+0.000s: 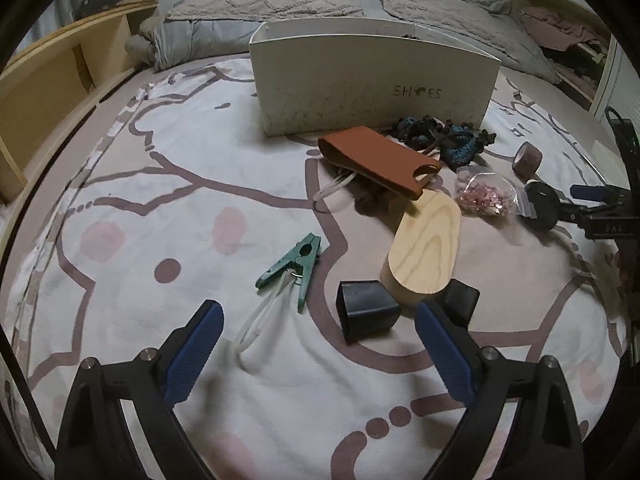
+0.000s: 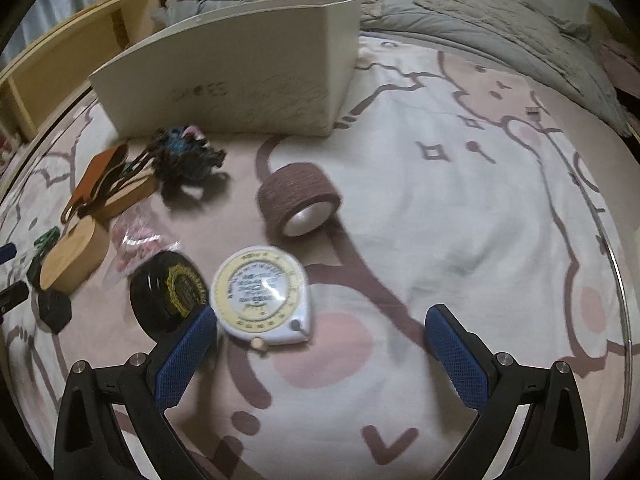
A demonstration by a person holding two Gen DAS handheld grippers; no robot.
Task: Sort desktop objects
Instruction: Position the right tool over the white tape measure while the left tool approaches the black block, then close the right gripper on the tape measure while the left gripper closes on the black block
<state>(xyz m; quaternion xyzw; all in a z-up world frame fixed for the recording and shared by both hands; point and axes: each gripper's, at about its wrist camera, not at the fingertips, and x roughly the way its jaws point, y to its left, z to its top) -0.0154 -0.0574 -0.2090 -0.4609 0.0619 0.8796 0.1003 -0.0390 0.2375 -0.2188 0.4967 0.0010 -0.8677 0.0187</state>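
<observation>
My left gripper (image 1: 318,316) is open and empty above the patterned bedsheet. Just ahead of it lie a green clothes peg (image 1: 294,270), a black square cap (image 1: 366,314) and an oval wooden box (image 1: 426,250). Behind them are a brown leather sleeve (image 1: 380,162), a dark crocheted piece (image 1: 444,136) and a bag of pink beads (image 1: 486,192). My right gripper (image 2: 322,324) is open and empty. A white tape measure (image 2: 262,294) lies just inside its left finger, a black tape roll (image 2: 170,294) beside that, and a brown bandage roll (image 2: 300,198) further ahead.
A white shoe box (image 1: 372,84) stands open at the back; it also shows in the right wrist view (image 2: 232,92). Grey bedding (image 1: 264,12) lies behind it. A wooden shelf (image 1: 52,80) runs along the left. The right gripper's body (image 1: 600,208) shows at the left view's right edge.
</observation>
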